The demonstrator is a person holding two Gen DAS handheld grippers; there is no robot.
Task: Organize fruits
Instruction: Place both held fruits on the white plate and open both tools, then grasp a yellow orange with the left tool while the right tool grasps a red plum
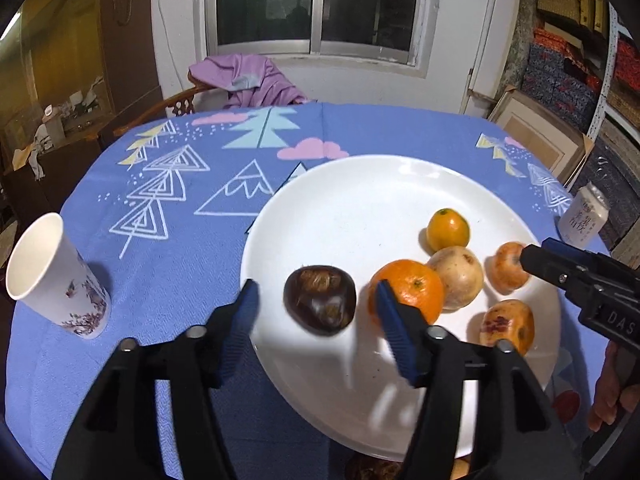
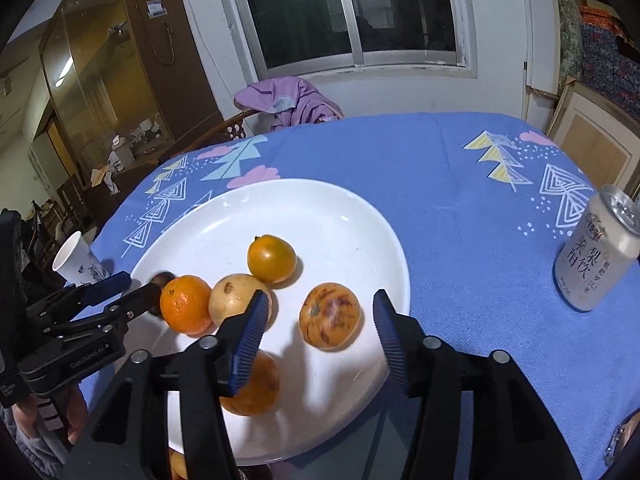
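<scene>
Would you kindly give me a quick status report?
Both tongs, left and right, open, empty. Six fruits on white plate. Nothing in the way.

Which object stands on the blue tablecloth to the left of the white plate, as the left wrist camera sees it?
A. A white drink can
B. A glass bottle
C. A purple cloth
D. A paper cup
D: the paper cup stands left of the plate, while the can is on the plate's right.

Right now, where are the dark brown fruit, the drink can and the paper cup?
dark brown fruit (image 1: 320,300), left wrist view, centre of its skin
drink can (image 2: 596,264), right wrist view, printed side
paper cup (image 1: 60,280), left wrist view, outer wall
</scene>
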